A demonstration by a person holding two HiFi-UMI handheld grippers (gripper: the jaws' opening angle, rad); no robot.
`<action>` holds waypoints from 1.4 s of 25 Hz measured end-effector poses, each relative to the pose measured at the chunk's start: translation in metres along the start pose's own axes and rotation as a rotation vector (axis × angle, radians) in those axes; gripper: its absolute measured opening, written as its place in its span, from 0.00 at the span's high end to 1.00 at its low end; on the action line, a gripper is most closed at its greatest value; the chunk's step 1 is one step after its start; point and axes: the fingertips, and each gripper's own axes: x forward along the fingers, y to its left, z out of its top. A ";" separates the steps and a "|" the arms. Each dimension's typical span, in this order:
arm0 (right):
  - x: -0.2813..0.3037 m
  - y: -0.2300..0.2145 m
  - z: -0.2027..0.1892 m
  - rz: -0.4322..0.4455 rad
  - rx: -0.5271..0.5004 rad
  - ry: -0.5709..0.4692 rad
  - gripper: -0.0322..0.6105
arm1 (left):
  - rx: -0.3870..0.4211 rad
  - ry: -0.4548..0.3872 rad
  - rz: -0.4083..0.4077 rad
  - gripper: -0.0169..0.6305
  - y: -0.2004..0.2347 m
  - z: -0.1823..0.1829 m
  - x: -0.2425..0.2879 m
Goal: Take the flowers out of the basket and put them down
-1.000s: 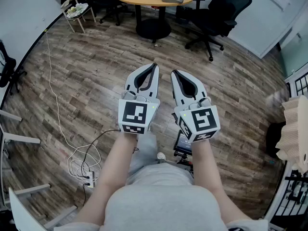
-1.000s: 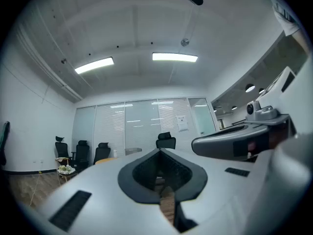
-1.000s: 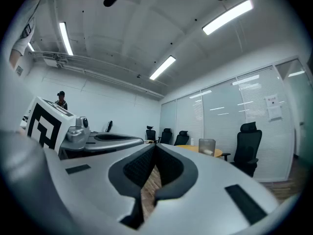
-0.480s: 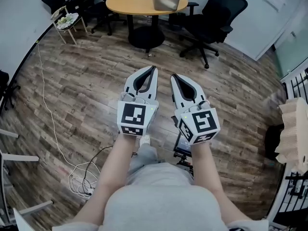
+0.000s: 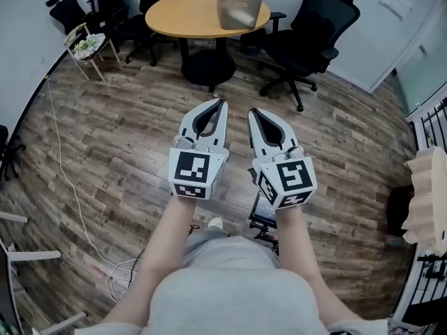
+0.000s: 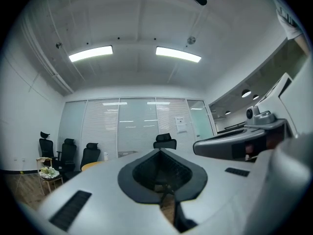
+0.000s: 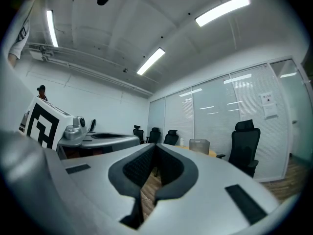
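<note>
Approach stage, as we judge it. We hold the left gripper (image 5: 222,103) and the right gripper (image 5: 253,112) side by side above the wooden floor (image 5: 119,138), each with its jaws closed on nothing. The grey basket (image 5: 239,5) stands far ahead on the round table (image 5: 174,16). We cannot tell whether flowers lie in it. Next we must draw near, open the jaws and reach into the basket.

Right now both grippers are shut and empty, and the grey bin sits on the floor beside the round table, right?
Not quite: the head view shows the grey bin standing on the round table, not on the floor. The left gripper and right gripper are shut and empty.
</note>
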 end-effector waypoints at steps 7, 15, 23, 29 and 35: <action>0.033 -0.015 -0.002 -0.010 0.003 -0.010 0.91 | 0.004 -0.007 -0.017 0.97 0.024 -0.007 0.031; 0.070 -0.049 -0.018 -0.025 0.046 -0.020 0.91 | -0.004 0.022 -0.026 0.97 0.040 -0.029 0.071; 0.123 -0.091 0.011 0.019 0.162 -0.208 0.91 | 0.000 0.007 0.000 0.97 0.079 -0.033 0.136; 0.187 -0.124 0.004 -0.005 0.052 -0.122 0.91 | -0.005 -0.002 0.023 0.97 0.111 -0.037 0.190; 0.240 -0.148 0.004 0.081 0.061 -0.135 0.91 | -0.022 -0.004 0.044 0.97 0.143 -0.043 0.248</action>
